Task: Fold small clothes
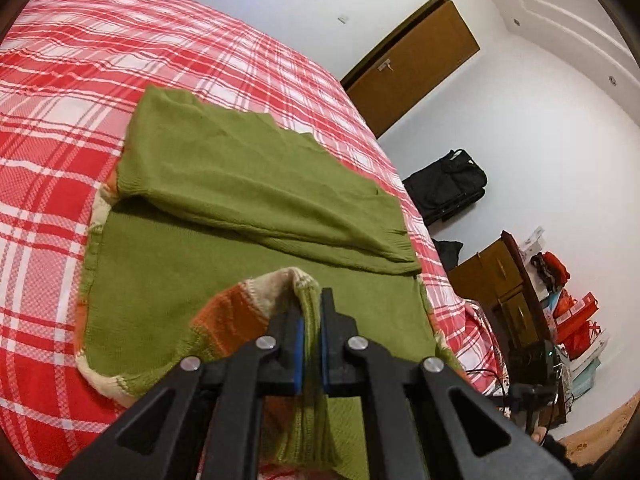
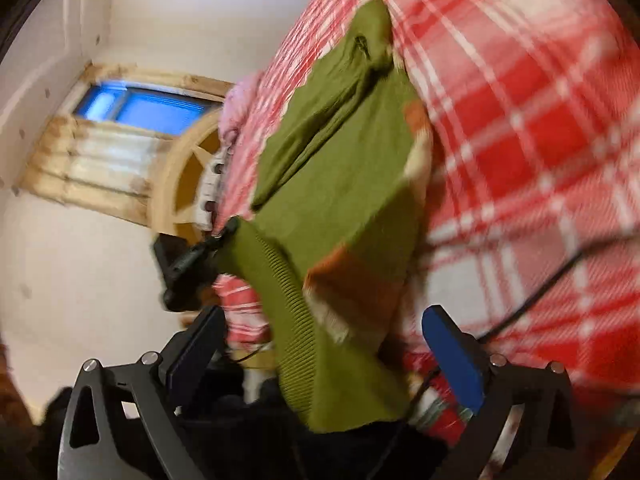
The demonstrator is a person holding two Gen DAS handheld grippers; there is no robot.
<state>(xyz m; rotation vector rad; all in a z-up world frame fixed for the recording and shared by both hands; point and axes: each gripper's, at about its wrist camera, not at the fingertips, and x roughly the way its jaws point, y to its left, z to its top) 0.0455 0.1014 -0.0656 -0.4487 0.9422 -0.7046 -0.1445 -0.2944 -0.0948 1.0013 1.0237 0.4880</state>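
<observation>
A small green knit sweater (image 1: 224, 184) with orange and cream striped edges lies on the red plaid bedspread (image 1: 60, 120). One sleeve is folded across its body. My left gripper (image 1: 310, 316) is shut on a lifted corner of the sweater's ribbed edge, and green knit hangs down between its blue pads. In the blurred right wrist view, the sweater (image 2: 340, 184) hangs with its ribbed hem draped in the gap of my right gripper (image 2: 324, 348). That gripper is open wide and its pads (image 2: 452, 356) are clear of the cloth.
The bed fills the left and centre. Beyond its right edge are a brown door (image 1: 412, 64), a black bag (image 1: 448, 184), a wooden dresser (image 1: 492, 280) and red boxes (image 1: 576, 320). A dark cable (image 2: 540, 292) crosses the bedspread. A window (image 2: 140, 108) is in the far wall.
</observation>
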